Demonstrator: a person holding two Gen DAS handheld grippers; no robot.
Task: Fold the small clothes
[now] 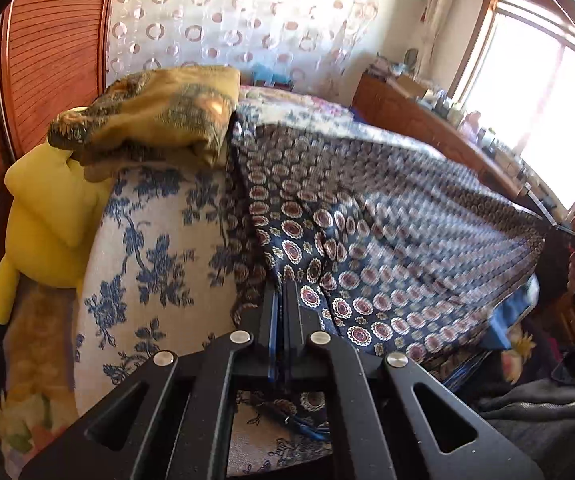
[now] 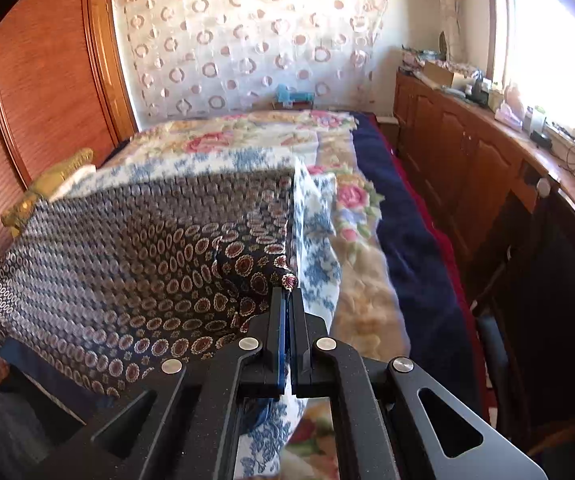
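**Both grippers pinching a patterned cloth stretched over the bed**

Over the bed (image 2: pixel 407 240), a dark navy garment (image 1: pixel 367 240) with small red-and-cream medallions is hanging spread out between the two tools. Left gripper (image 1: pixel 281 292) is sitting with its jaws pressed almost together, cloth and a blue hem edge caught between them. Right gripper (image 2: pixel 287 300) is likewise nearly closed, nipping a corner of the same garment, a bit of medallion print poking out past the tips. In the left wrist view the right gripper is also showing far off at the opposite corner, fabric fanning into it under tension.

Garment is blurring across its middle, so it is likely moving or being shaken flat. It is hanging above the blue floral sheet (image 1: pixel 155 240), lower edge draping toward the near side of the bed.

Handling guess: thin, light, soft woven stuff, no stiffness, probably a bit slick; it is sagging and creasing between the grips. Corners or hemmed edge are looking like the best hold points, since the hem is giving thicker material to bite. Pinching only a single thin layer is risking slip-out.

Nearby: yellow plush toy (image 1: pixel 47 216) and a folded olive patterned cloth (image 1: pixel 159 116) beside the wooden wardrobe (image 1: pixel 47 60).
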